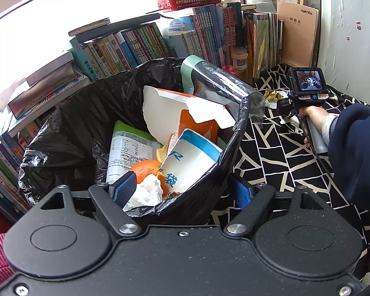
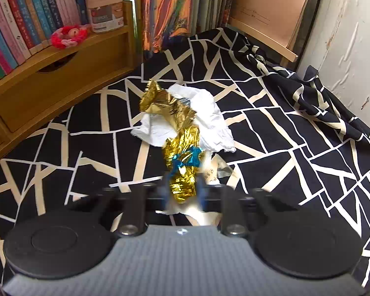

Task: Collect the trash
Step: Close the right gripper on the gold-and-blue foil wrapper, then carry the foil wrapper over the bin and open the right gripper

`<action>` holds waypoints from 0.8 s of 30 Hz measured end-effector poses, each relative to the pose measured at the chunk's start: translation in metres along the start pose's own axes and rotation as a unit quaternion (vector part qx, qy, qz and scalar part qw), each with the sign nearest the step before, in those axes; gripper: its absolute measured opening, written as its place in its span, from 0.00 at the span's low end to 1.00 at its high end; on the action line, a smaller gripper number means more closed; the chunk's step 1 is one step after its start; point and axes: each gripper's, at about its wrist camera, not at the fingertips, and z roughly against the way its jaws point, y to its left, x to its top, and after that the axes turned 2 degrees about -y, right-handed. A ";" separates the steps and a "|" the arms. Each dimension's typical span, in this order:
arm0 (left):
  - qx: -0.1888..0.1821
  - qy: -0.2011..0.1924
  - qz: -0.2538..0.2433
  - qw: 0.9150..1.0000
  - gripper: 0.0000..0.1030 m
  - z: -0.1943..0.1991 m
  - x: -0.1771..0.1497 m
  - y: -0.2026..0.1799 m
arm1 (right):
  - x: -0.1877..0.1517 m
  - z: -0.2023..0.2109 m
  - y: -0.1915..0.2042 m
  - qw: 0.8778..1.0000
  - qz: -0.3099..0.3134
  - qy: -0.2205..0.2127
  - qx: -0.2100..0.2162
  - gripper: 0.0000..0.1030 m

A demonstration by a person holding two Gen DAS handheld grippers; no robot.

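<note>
You're pinching the featherlight, crinkly gold foil wrapper point(image 2: 182, 172) at its near end in your nearly closed right gripper point(image 2: 183, 194), while your left gripper point(image 1: 182, 192), half-open, is straddling the bin rim point(image 1: 243, 113).

Black tool point(image 1: 182, 192) with blue pads point(image 1: 124, 188), silver screws; navy sleeve point(image 1: 357, 143), white cuff point(image 1: 329, 125)

Glossy crinkled gold foil wrapper point(image 2: 182, 148) on matt white tissue point(image 2: 209, 123), patterned cloth point(image 2: 283, 135), shiny black plastic bin liner point(image 1: 69, 135)
</note>
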 end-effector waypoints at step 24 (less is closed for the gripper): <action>-0.011 0.000 0.007 1.000 0.76 0.003 -0.001 0.004 | 0.043 0.274 0.071 0.911 0.098 -0.175 0.361 0.17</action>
